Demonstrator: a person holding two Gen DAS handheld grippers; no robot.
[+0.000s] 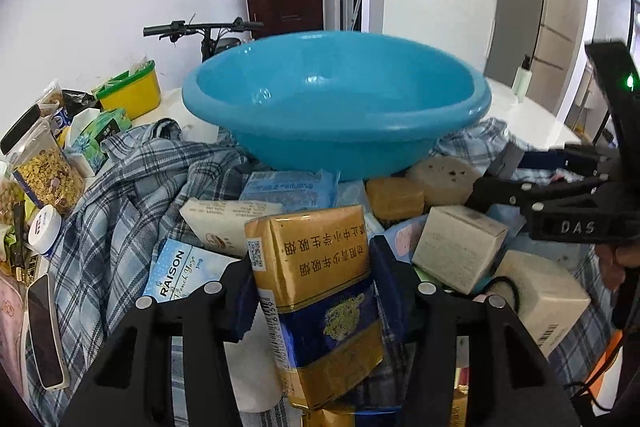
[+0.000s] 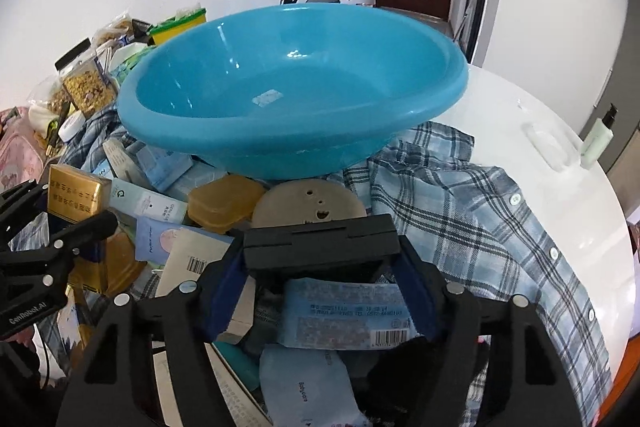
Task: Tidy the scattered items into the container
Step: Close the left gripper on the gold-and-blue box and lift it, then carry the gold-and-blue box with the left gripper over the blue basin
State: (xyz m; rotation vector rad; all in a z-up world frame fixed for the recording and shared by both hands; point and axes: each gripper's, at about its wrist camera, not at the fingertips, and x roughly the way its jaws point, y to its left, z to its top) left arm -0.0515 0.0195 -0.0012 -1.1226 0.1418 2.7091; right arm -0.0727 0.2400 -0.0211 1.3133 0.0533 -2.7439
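L gripper (image 1: 312, 291) clamped on gold-blue carton (image 1: 316, 291), held upright btw its jaws. R gripper (image 2: 322, 267) clenched on black box (image 2: 320, 247) across its tips. Blue basin (image 2: 292, 83) sits just ahead of both, above the clutter on plaid shirt (image 2: 480, 211).

Both grippers matte black plastic w/ silver screws, blue pads (image 2: 222, 291); right gripper (image 1: 500, 183) marked "DAS", green LED.
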